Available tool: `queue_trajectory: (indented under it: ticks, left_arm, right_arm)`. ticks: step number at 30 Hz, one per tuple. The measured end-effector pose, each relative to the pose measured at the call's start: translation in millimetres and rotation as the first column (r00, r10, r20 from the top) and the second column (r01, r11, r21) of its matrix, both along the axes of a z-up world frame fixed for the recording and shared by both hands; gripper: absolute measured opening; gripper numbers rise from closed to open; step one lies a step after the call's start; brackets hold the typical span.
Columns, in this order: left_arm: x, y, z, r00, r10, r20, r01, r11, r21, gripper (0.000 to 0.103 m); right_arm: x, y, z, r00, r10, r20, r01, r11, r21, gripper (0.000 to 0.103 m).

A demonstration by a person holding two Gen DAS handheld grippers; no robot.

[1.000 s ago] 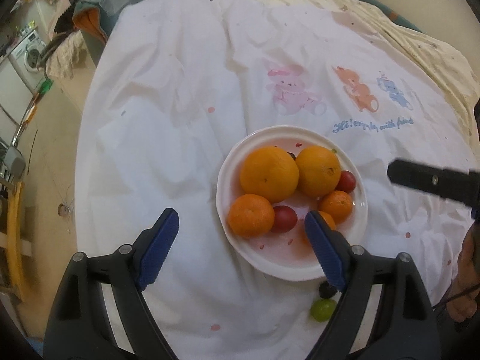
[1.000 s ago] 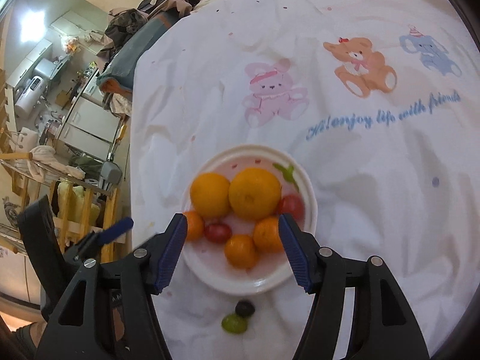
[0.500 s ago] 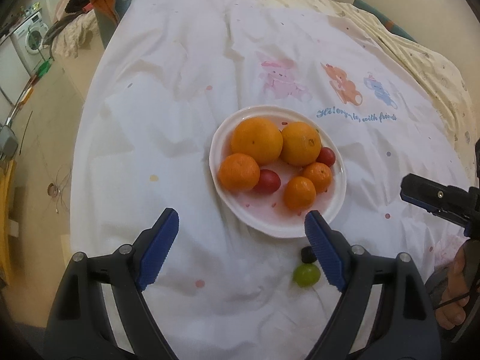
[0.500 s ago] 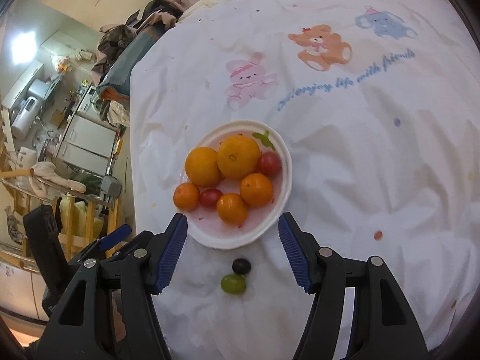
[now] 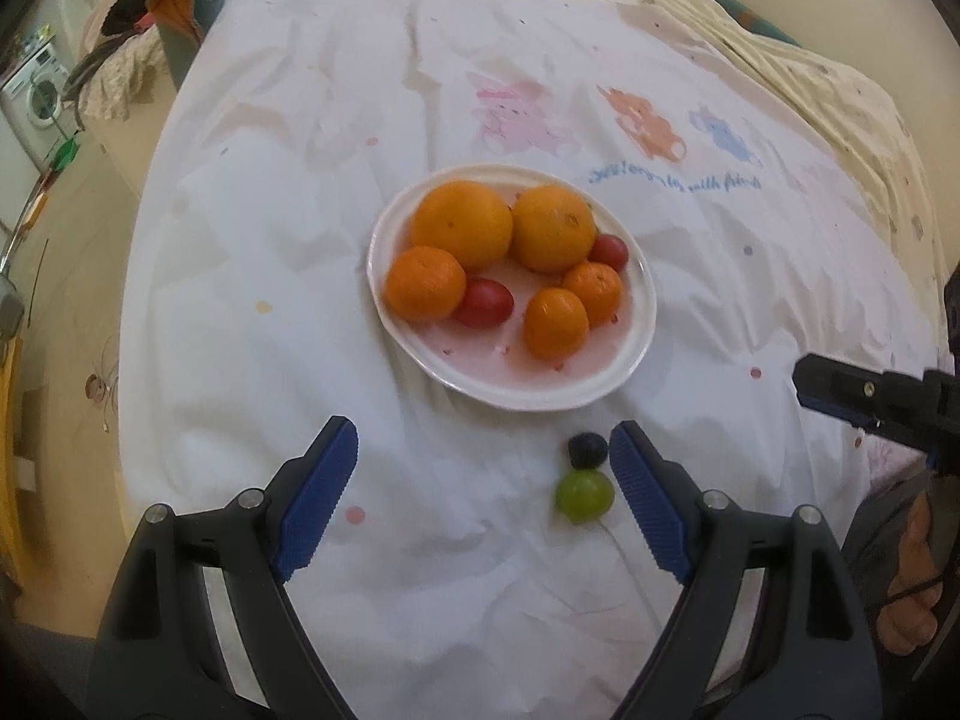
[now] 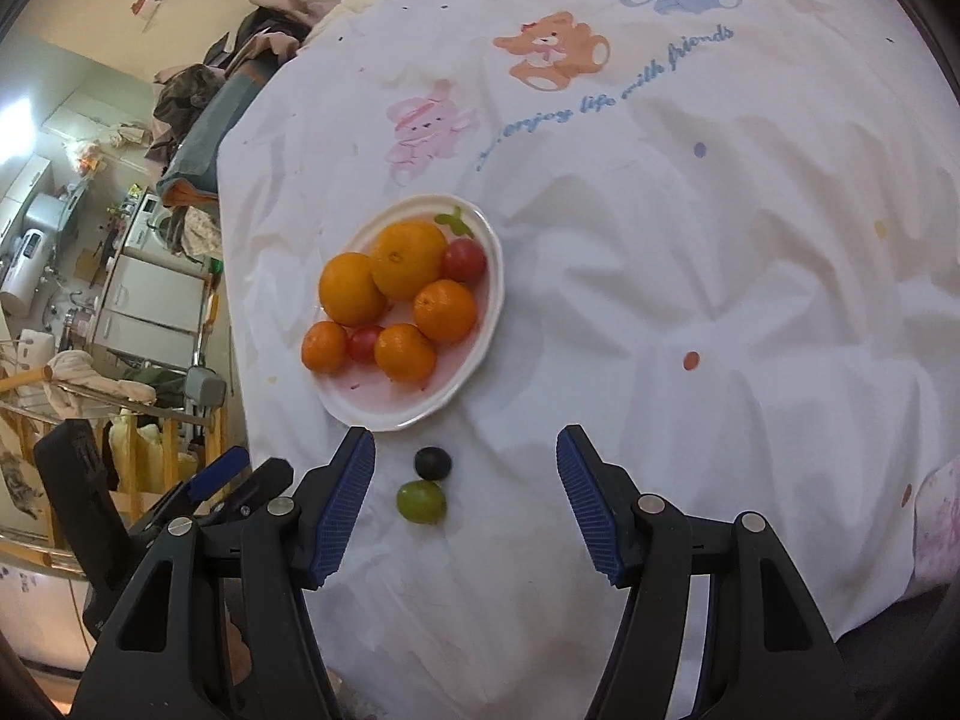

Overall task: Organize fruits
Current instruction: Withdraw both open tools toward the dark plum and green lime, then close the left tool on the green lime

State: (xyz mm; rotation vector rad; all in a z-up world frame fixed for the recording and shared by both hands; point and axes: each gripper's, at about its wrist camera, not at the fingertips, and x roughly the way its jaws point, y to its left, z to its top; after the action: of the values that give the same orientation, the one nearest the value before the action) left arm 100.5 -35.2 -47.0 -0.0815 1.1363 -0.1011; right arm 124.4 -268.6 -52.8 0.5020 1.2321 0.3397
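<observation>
A white plate (image 5: 636,354) (image 6: 486,330) on the white cloth holds two big oranges (image 5: 462,222), three small mandarins (image 5: 555,324) and two red tomatoes (image 5: 485,303). A dark grape (image 5: 588,450) (image 6: 432,462) and a green grape (image 5: 583,497) (image 6: 421,501) lie on the cloth just in front of the plate. My left gripper (image 5: 483,468) is open and empty above the cloth; the grapes sit by its right finger. My right gripper (image 6: 465,474) is open and empty, with the grapes between its fingers nearer the left one.
The white cloth with cartoon bears (image 6: 552,51) covers the round table. Its left edge (image 5: 138,252) drops to the floor, with clothes and a washing machine (image 5: 36,96) beyond. The right gripper shows at the right of the left wrist view (image 5: 870,402).
Both grippers have drawn back from the plate, so the plate looks smaller and farther. The two grapes have come fully into view. Nothing was grasped.
</observation>
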Motion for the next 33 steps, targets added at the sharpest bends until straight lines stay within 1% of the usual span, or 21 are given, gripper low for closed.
queue_trajectory:
  ticks: [4,8,12,15,17,20,22,23,24,25,26,28,30,31,32,33]
  left_arm:
    - [-3,-7,-10,0.999,-0.026,-0.034,0.026,1.0,0.004,0.084]
    - [-3,-15,-20,0.998,-0.034,-0.052,0.036,0.998,0.047,0.084]
    - [-4,-20,-31,0.995,-0.054,-0.087,0.058,0.997,0.049,0.084]
    - [-6,-30,-41,0.987,-0.104,-0.124,0.11,0.993,0.044,0.084]
    - [-9,-43,-49,0.976,-0.161,-0.148,0.17,0.984,0.048,0.084]
    - [-12,-60,-59,0.962,-0.218,-0.163,0.231,0.971,0.062,0.083]
    - [-10,-69,-67,0.954,-0.242,-0.176,0.259,0.963,0.079,0.081]
    - [-9,-72,-70,0.952,-0.249,-0.177,0.269,0.958,0.097,0.076]
    - [-9,-75,-73,0.95,-0.258,-0.178,0.281,0.952,0.12,0.064]
    - [-8,-78,-77,0.945,-0.269,-0.184,0.297,0.944,0.145,0.058]
    - [-6,-80,-80,0.942,-0.276,-0.193,0.306,0.94,0.15,0.054]
    - [-5,-80,-79,0.945,-0.272,-0.182,0.299,0.944,0.138,0.054]
    - [-3,-80,-78,0.948,-0.265,-0.175,0.291,0.946,0.145,0.053]
    - [-3,-78,-78,0.95,-0.26,-0.172,0.286,0.947,0.147,0.052]
    - [-2,-79,-78,0.95,-0.261,-0.173,0.286,0.947,0.144,0.048]
    - [-2,-78,-79,0.948,-0.263,-0.176,0.289,0.948,0.137,0.047]
  right_arm:
    - [-1,-4,-4,1.0,0.006,0.001,-0.006,0.999,-0.046,0.066]
    - [-2,-10,-8,1.0,-0.015,-0.014,0.014,0.997,-0.071,0.066]
    - [2,-14,-15,0.998,-0.041,-0.039,0.037,0.996,-0.079,0.066]
    - [6,-15,-20,0.997,-0.059,-0.058,0.054,0.996,-0.071,0.066]
    - [10,-16,-22,0.995,-0.07,-0.069,0.066,0.996,-0.059,0.066]
    - [13,-15,-22,0.995,-0.07,-0.075,0.066,0.996,-0.058,0.066]
    - [14,-14,-22,0.995,-0.066,-0.075,0.062,0.996,-0.059,0.066]
    - [13,-14,-22,0.995,-0.064,-0.076,0.06,0.996,-0.059,0.066]
    - [14,-14,-22,0.995,-0.063,-0.077,0.059,0.997,-0.059,0.066]
    - [13,-15,-22,0.995,-0.063,-0.079,0.059,0.996,-0.06,0.067]
    - [13,-15,-22,0.995,-0.064,-0.081,0.059,0.996,-0.06,0.067]
    - [14,-16,-23,0.994,-0.067,-0.085,0.062,0.996,-0.06,0.067]
    - [15,-16,-23,0.994,-0.069,-0.088,0.064,0.996,-0.057,0.067]
    - [15,-16,-23,0.994,-0.069,-0.089,0.064,0.996,-0.056,0.067]
    - [15,-16,-24,0.994,-0.068,-0.089,0.063,0.996,-0.055,0.068]
    - [15,-16,-24,0.994,-0.068,-0.09,0.063,0.996,-0.057,0.068]
